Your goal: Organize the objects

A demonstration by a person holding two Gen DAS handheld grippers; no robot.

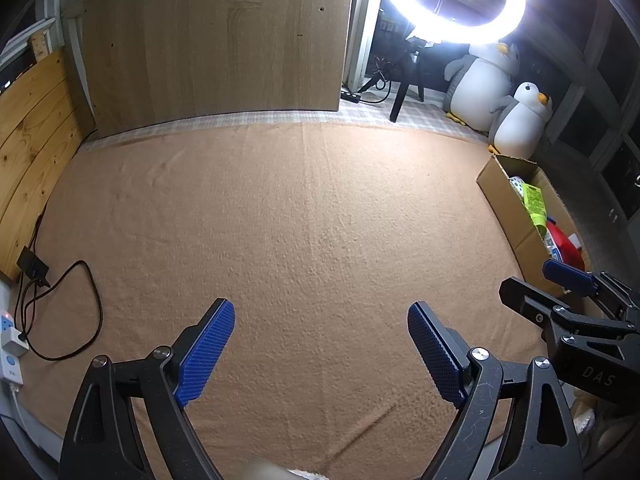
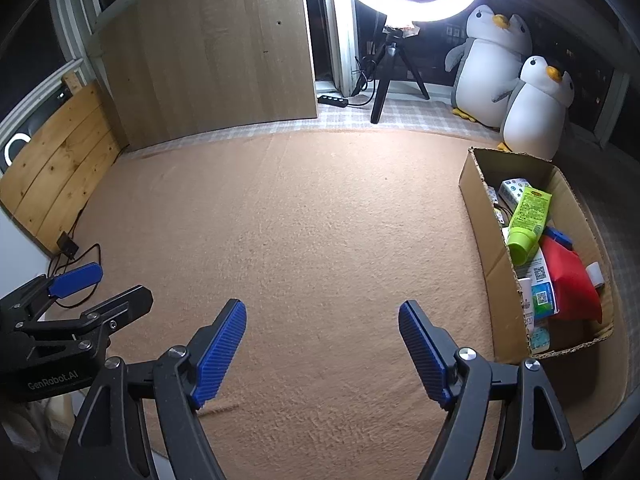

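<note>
A cardboard box stands at the right edge of the tan blanket. Inside it lie a green tube, a red pouch, a white carton with QR codes and several other small packs. The same box shows at the right in the left wrist view. My left gripper hangs open over bare blanket, nothing between its blue pads. My right gripper is open too, left of the box, with nothing held. Each gripper appears in the other's view: the right one, the left one.
A ring light on a tripod and two plush penguins stand at the back right. A wooden panel leans at the back, a pine board at the left. Black cables and a power strip lie by the left edge.
</note>
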